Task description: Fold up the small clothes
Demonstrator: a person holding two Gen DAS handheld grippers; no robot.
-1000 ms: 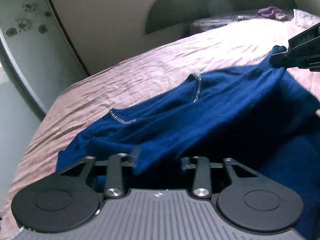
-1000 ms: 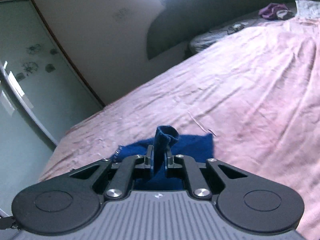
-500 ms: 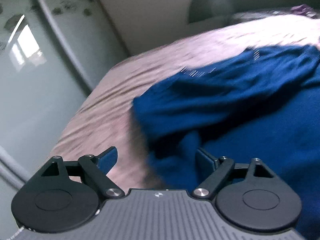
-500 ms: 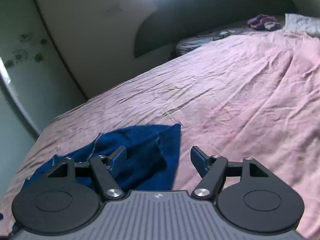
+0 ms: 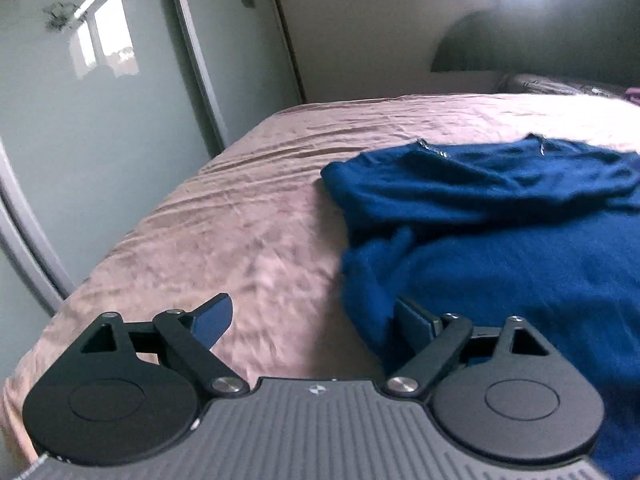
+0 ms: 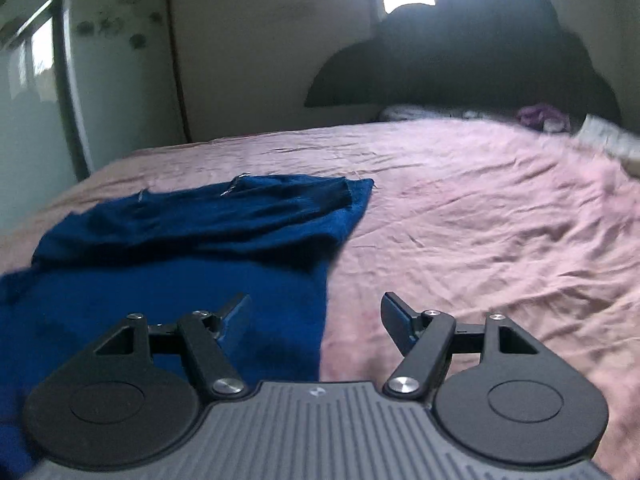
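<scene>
A dark blue knit garment (image 5: pixel 500 240) lies on the pink bedsheet (image 5: pixel 260 216), its far part folded over the near part. My left gripper (image 5: pixel 310 320) is open and empty, over the garment's left edge. In the right wrist view the same garment (image 6: pixel 192 248) lies to the left. My right gripper (image 6: pixel 316 316) is open and empty, over the garment's right edge, with its left finger above the cloth and its right finger above the sheet (image 6: pixel 480 220).
A glossy wardrobe door (image 5: pixel 100 120) stands along the bed's left side. A dark headboard (image 6: pixel 460 60) and pillows with a purple item (image 6: pixel 540 114) are at the far end. The bed's left edge (image 5: pixel 72 300) is close to my left gripper.
Both grippers were shut on the garment a second ago and lifted it. They have opened, let it go, and drawn back. The garment now lies folded on the sheet.
</scene>
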